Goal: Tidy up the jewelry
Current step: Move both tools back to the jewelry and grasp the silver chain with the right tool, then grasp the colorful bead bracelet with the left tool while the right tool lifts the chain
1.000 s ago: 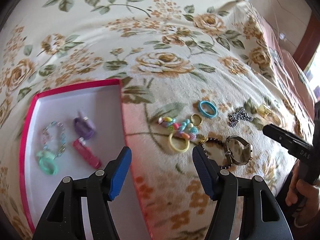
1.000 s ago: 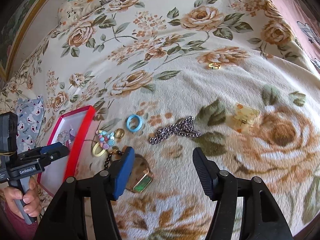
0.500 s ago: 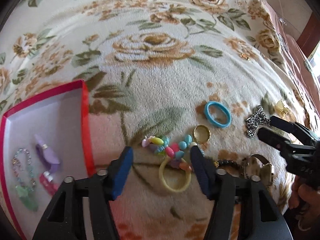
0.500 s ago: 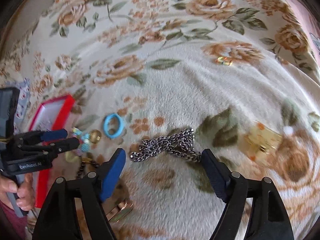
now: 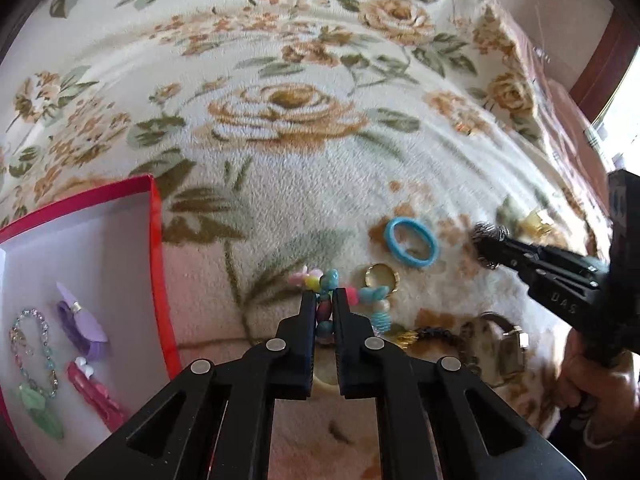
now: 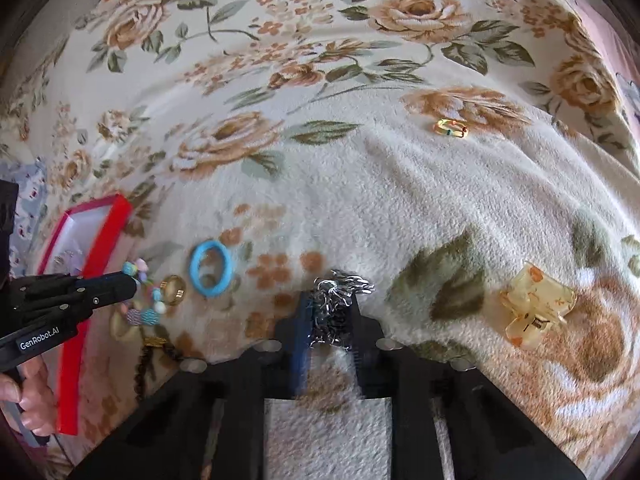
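While the left tool (image 5: pixel 323 300) is pinching the colourful beaded bracelet (image 5: pixel 340 296) between fingers drawn nearly together, the right tool (image 6: pixel 330 312) is clamping down on the bunched silver chain (image 6: pixel 340 300), its fingers closed on the links. Both pieces are lying on the floral blanket (image 5: pixel 280 160) of the bed, near the middle of the scattered jewelry.

Just to the right of the bracelet, a gold ring (image 5: pixel 381 277) is resting on the blanket, and a blue ring (image 5: pixel 411 242) is lying a little farther away and to the right. A yellow hoop (image 6: pixel 120 326) is peeking out from under the beads on the near side, and a dark beaded strand (image 6: pixel 148 360) is trailing toward the near edge beside a gold wristwatch (image 5: pixel 500 344), which is blurred.

Over on the left, the red-edged box (image 5: pixel 158 264) is sitting open with its white inside showing. It is holding a pale bead bracelet (image 5: pixel 30 344), a purple clip (image 5: pixel 80 328), a pink clip (image 5: pixel 94 392) and a green piece (image 5: pixel 40 412).

To the right of the chain, a translucent amber claw clip (image 6: pixel 534 306) is lying well apart, and a small gold ring with coloured stones (image 6: pixel 452 127) is sitting far off on the blanket.
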